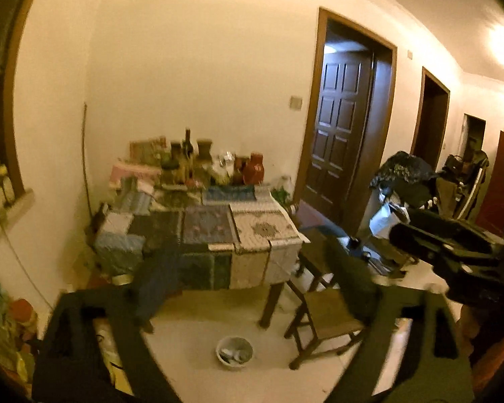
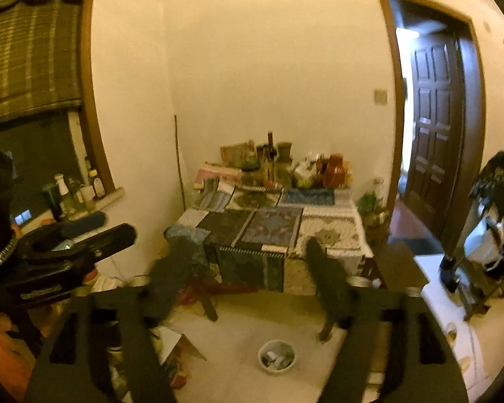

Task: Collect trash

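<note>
Trash bin on the floor

A small round white bin (image 1: pixel 234 352) stands upright and open on the pale floor (image 1: pixel 198 362), in front of the cloth-covered counter (image 1: pixel 218 231), apart from its legs. Several small pieces of trash (image 2: pixel 275 358), light and dark, lie inside; blur hides what they are.

Cloth-covered table (image 1: pixel 265 231) bearing bottles (image 1: pixel 187 147); wooden chair (image 1: pixel 322 319); panelled door (image 1: pixel 339 127)

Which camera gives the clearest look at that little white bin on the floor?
The right wrist view: the white bin sits unobstructed, its contents visible. The left wrist view shows it too, similarly open but blurrier.
</note>
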